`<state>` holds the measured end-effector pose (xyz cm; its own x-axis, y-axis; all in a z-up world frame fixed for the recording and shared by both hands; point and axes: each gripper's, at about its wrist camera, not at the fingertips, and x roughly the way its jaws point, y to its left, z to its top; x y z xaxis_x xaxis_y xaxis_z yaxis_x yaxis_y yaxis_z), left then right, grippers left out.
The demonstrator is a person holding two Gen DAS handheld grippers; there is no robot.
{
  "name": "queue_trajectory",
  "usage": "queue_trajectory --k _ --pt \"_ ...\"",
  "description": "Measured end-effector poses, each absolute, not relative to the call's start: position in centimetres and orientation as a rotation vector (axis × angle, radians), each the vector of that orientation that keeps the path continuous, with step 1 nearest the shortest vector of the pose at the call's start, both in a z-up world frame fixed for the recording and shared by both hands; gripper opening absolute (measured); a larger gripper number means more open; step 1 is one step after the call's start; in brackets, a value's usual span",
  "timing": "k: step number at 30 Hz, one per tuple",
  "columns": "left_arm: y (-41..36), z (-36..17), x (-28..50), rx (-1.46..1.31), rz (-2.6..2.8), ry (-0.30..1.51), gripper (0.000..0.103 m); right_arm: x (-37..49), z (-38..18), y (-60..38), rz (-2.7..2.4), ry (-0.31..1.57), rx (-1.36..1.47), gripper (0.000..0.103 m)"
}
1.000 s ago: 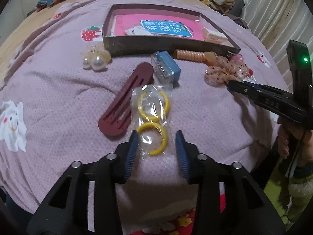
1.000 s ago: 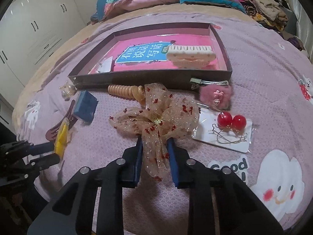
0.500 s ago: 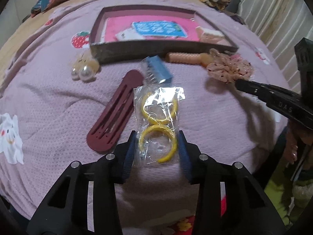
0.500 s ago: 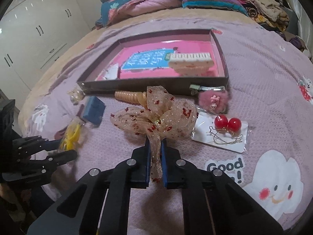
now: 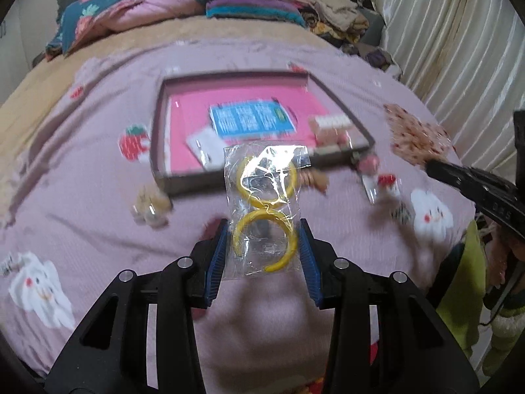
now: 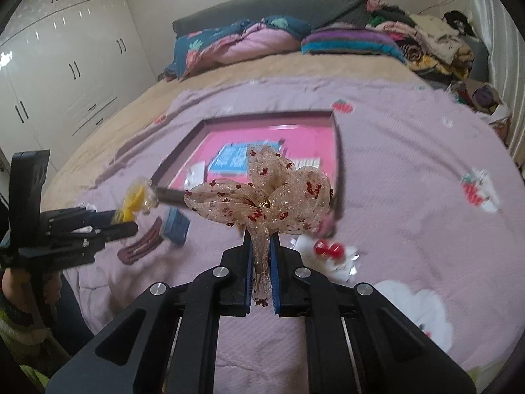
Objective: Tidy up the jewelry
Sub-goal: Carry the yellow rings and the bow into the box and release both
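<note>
Two hand-held grippers hang above the bed: the left hand-held gripper is clamped on a clear bag of yellow hoop earrings, the right hand-held gripper is closed on a sheer bow. Both items are near the tray.

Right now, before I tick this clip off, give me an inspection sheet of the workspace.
Surface: bed with lilac cartoon-print blanket.
Job's things: open tray with a pink floor; bagged yellow hoops and sheer bow, both lifted.
Clutter: maroon clip, blue box, red ball earrings lie on the blanket.
Grippers: left gripper clamps the bag; right gripper pinches the bow's tail.
Cables: nothing seen.
Surroundings: white wardrobe, folded bedding, curtain.
</note>
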<state>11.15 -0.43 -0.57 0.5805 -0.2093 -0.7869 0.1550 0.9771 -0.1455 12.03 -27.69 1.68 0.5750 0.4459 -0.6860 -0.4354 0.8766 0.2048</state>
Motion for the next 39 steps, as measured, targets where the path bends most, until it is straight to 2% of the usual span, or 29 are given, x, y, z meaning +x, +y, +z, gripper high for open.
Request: queue_trajectory --k 9,21,39 --pt "1.5 2.6 15.6 -0.066 -0.164 0.855 0.033 14.9 4.6 -28.4 0.480 0.750 0.017 0.008" --pt "1.9 3.0 20.7 -0.083 -0.150 0.858 0.033 20.9 6.5 -26.5 0.479 0.713 -0.001 0.008" --pt "1.0 -2.1 26.4 -0.085 -0.130 0.979 0.033 29.7 0.6 -22.4 0.504 0.854 -0.038 0.008"
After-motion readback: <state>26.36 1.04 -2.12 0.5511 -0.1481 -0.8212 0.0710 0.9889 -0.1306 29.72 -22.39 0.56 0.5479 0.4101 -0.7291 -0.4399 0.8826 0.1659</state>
